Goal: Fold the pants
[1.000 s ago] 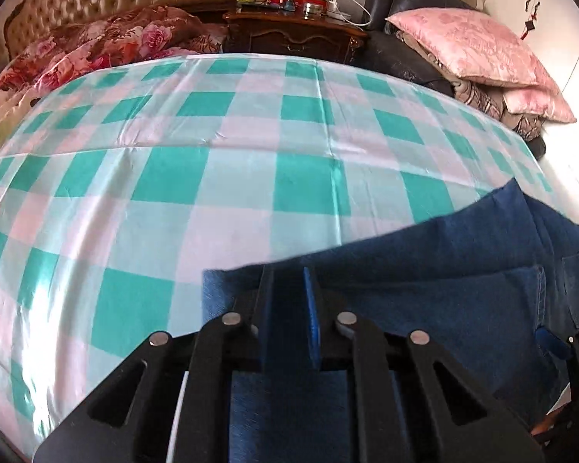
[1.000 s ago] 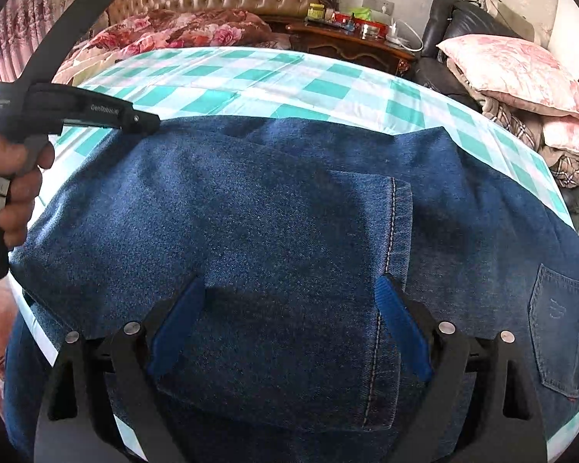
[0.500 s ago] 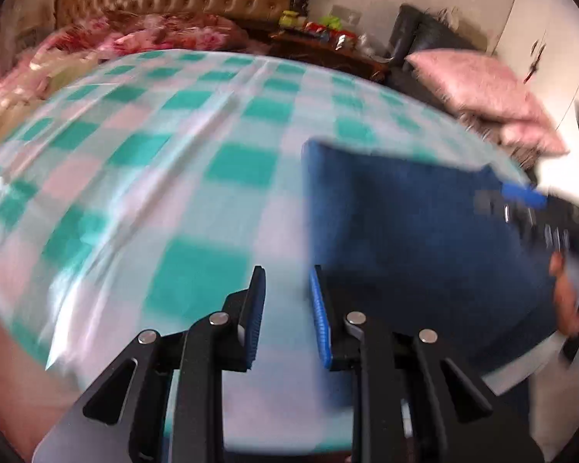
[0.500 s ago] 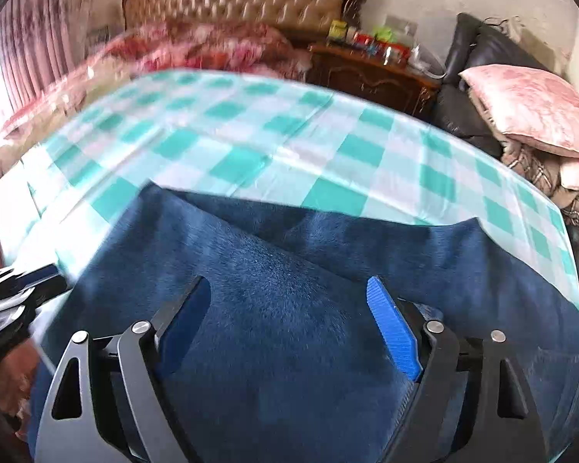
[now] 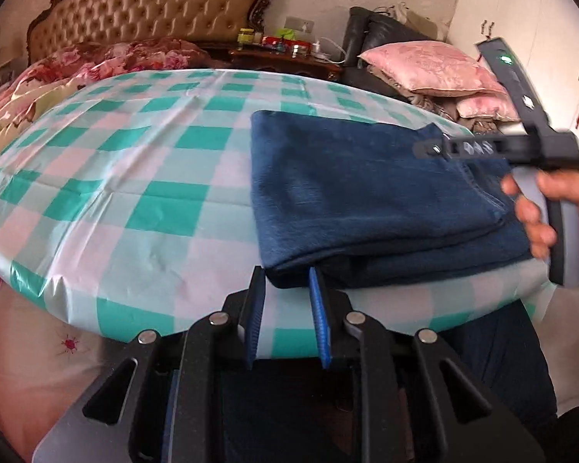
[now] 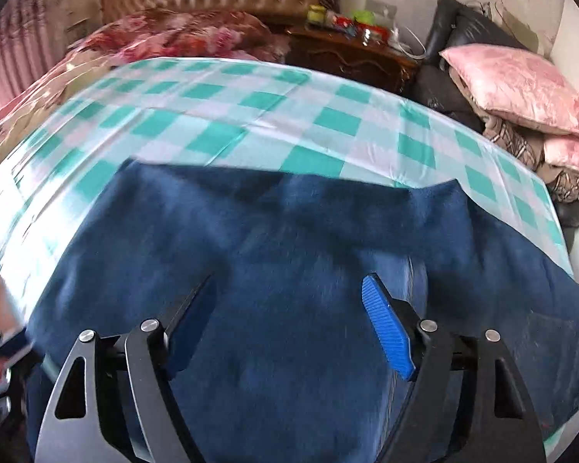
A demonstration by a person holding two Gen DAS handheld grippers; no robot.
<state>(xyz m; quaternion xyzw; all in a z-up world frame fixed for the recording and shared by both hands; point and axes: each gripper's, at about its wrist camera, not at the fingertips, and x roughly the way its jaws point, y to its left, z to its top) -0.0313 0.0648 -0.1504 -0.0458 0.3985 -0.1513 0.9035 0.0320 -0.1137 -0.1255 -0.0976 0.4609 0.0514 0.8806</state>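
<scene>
The pants (image 5: 366, 193) are lying as a thick, stacked rectangle on the counter (image 5: 135, 177) covered in a green and white checked cloth, ahead of and to the right of the left tool (image 5: 285, 289). At least one fold looks done: several layers are showing at the near edge, and the top surface is looking mostly flat. The left tool is sitting just short of the near left corner of the stack, its blue pads (image 5: 318, 308) standing a narrow gap apart with nothing between them, so it is gripping no cloth. The right tool (image 6: 285, 301) is hovering over the middle of the pants (image 6: 289, 270), its pads (image 6: 386, 332) spread wide and holding nothing; from the left camera its body is showing above the far right part of the stack, carried by the right hand (image 5: 559, 216). A part of the denim seems to be hanging over the near edge of the counter below the right tool, though motion blur is making that hard to settle. Judging from this, the folding is well along; what is probably remaining is one more fold or a tidying of the edges, and perhaps bringing that near part up onto the stack.
</scene>
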